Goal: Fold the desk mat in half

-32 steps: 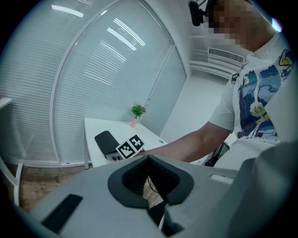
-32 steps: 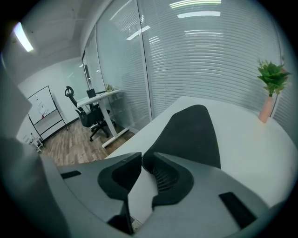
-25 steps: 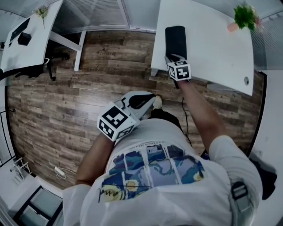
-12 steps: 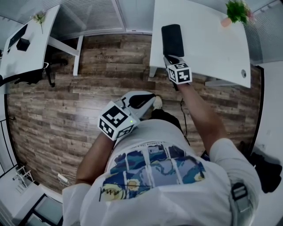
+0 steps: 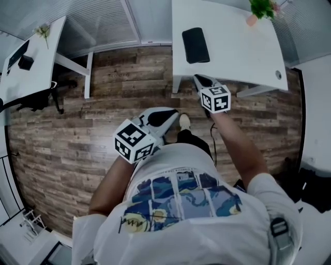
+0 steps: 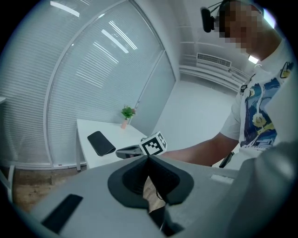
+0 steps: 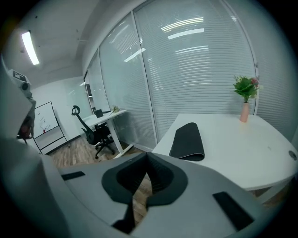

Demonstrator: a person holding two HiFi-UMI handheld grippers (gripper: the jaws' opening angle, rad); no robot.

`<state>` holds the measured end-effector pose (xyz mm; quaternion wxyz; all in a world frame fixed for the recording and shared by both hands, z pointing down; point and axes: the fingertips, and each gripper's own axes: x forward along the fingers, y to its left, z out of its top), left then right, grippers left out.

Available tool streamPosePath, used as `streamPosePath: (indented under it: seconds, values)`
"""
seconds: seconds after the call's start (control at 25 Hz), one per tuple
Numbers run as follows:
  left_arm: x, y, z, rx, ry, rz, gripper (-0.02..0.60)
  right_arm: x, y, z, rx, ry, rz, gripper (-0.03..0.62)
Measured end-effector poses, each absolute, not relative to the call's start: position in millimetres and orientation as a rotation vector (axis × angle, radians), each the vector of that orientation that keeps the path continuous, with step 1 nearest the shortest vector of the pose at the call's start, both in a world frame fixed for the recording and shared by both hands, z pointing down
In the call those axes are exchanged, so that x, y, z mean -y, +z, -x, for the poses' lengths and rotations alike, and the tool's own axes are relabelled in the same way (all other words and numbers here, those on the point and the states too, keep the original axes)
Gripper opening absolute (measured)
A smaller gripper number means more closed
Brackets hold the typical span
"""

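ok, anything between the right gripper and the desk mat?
Nothing visible. Only bare desk lies between the right gripper, whose jaws have just closed on nothing, and the folded desk mat; the plant stands at the far corner.

black desk mat [image 5: 196, 45], white table [image 5: 243, 49]

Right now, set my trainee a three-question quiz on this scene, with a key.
1. True or false: the desk mat lies folded on the white desk.
2. What is between the jaws of the right gripper? A) the desk mat B) nothing C) a cup
3. What stands at the desk's far right corner, in the head view?

Key:
1. True.
2. B. The jaws have just closed, with nothing between them, off the desk.
3. The potted plant.
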<state>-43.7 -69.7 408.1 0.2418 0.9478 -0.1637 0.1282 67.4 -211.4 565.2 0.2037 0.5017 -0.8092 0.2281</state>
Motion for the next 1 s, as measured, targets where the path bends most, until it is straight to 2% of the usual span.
streamPosePath:
  seconds: [0.6,1.0]
  values:
    - [10.4,413.1,96.2,0.382,0.299,-2.582,0.003,62.9,502.6,-27.8,2.325,0.591,-1.409,0.001]
    - [-9.0,418.8,126.6,0.395,0.315,-2.582,0.003,13.7,477.9,-0.8,2.366,0.559,-1.348,0.000]
